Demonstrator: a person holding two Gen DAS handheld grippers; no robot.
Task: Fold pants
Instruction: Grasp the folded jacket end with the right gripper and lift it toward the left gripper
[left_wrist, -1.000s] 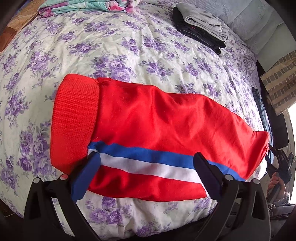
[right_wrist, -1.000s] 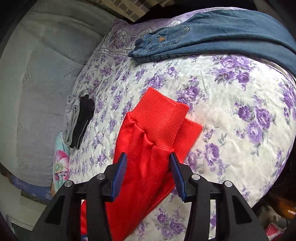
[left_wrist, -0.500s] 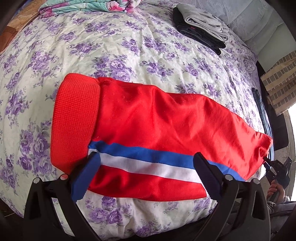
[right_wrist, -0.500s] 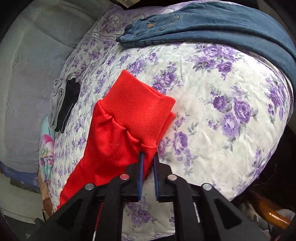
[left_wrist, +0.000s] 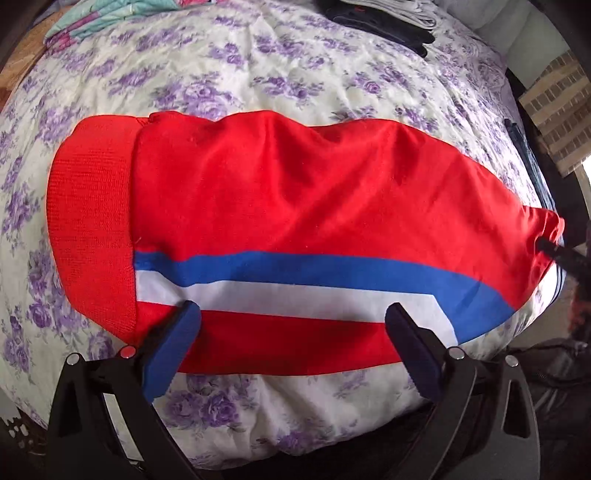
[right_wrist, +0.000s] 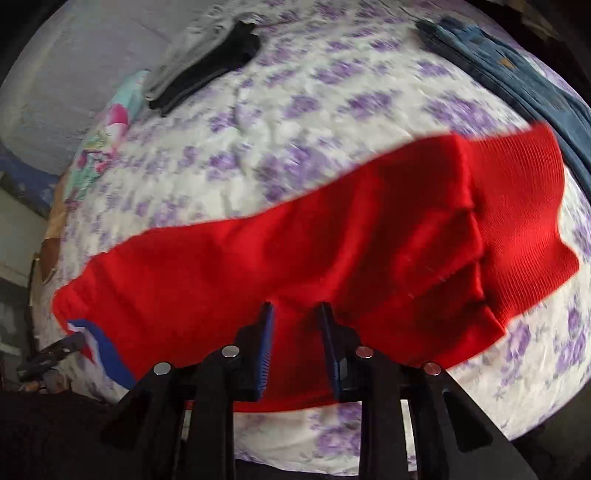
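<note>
Red pants (left_wrist: 280, 206) with a blue and white side stripe lie folded lengthwise on the flowered bedspread (left_wrist: 258, 66), ribbed waistband at the left. My left gripper (left_wrist: 291, 325) is open, its blue pads over the pants' near edge. My right gripper (right_wrist: 295, 317) is shut on the pants (right_wrist: 332, 251) near the ribbed cuffs and holds that end lifted above the bed. The right gripper's black tip shows at the pants' far right end in the left wrist view (left_wrist: 550, 251).
A folded grey and black clothes stack (right_wrist: 207, 70) and a colourful folded cloth (right_wrist: 107, 136) lie at the far side of the bed. Blue jeans (right_wrist: 517, 77) lie along the right edge. A brick wall (left_wrist: 554, 110) is beyond the bed.
My right gripper closed on the pants near the cuffs, then lifted and swung that end across the bed. My left gripper moved forward over the pants' near edge and stays open.
</note>
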